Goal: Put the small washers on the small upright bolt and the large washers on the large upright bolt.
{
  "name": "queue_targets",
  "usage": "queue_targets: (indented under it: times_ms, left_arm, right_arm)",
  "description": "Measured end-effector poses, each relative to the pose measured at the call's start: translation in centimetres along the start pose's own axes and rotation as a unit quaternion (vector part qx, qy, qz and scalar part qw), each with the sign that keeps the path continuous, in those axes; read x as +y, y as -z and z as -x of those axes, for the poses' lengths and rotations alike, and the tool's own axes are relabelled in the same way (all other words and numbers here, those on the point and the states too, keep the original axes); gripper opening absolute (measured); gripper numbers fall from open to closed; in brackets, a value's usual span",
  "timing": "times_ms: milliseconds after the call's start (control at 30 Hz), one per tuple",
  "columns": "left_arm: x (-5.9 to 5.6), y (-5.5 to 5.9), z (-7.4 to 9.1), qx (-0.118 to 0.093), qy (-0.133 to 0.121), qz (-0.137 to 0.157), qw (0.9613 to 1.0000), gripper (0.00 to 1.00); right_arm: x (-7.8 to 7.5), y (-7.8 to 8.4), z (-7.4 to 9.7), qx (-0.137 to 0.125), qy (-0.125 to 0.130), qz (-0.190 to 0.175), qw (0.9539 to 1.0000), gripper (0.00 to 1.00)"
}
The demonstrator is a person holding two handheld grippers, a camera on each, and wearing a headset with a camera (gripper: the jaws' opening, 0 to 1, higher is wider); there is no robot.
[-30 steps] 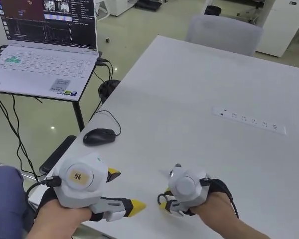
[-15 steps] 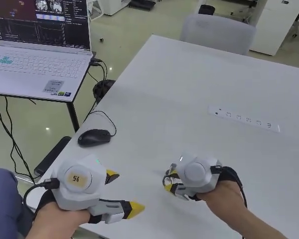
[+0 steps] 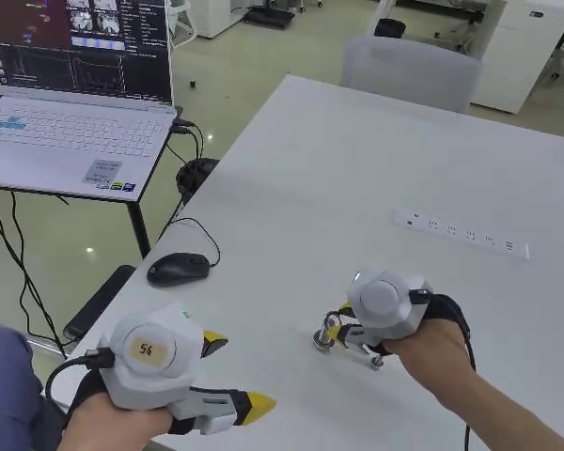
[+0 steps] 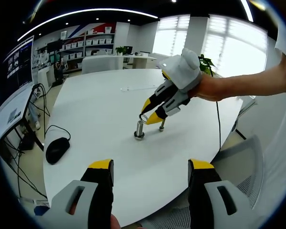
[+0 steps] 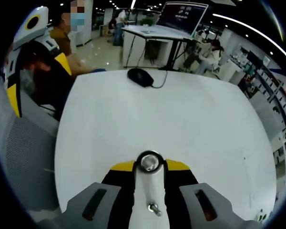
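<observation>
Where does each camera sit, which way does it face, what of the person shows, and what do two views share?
Head view: on the headset, looking down at the table; left gripper, right gripper and a forearm show.
Left gripper view: on the left gripper, facing the large bolt and small bolt; own open jaws below.
Right gripper view: on the right gripper, facing the mouse and laptop; own jaws grip a washer.
Shared: head and right gripper views both show mouse and laptop.
</observation>
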State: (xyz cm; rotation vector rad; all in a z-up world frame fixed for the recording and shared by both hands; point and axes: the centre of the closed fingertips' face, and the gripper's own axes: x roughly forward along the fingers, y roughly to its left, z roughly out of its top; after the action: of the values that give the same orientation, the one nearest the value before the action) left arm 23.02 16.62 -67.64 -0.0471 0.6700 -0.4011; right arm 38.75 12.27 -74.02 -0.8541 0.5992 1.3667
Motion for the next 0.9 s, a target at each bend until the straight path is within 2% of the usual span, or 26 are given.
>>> queue_targets:
  times_ms: [300, 900]
  left_arm:
    - [0.3, 0.1, 0.2, 0.000, -0.004, 0.003, 1.0000, 0.62]
    - [0.5, 0.3, 0.5, -0.001, -0.008, 0.007, 0.9999, 0.62]
  right_arm:
    - [0.3, 0.2, -0.8, 0.012, -0.015, 0.004, 0.9998, 0.23]
    - [0.3, 0.7, -2.1, 0.035, -0.024, 0.008, 0.9990, 0.23]
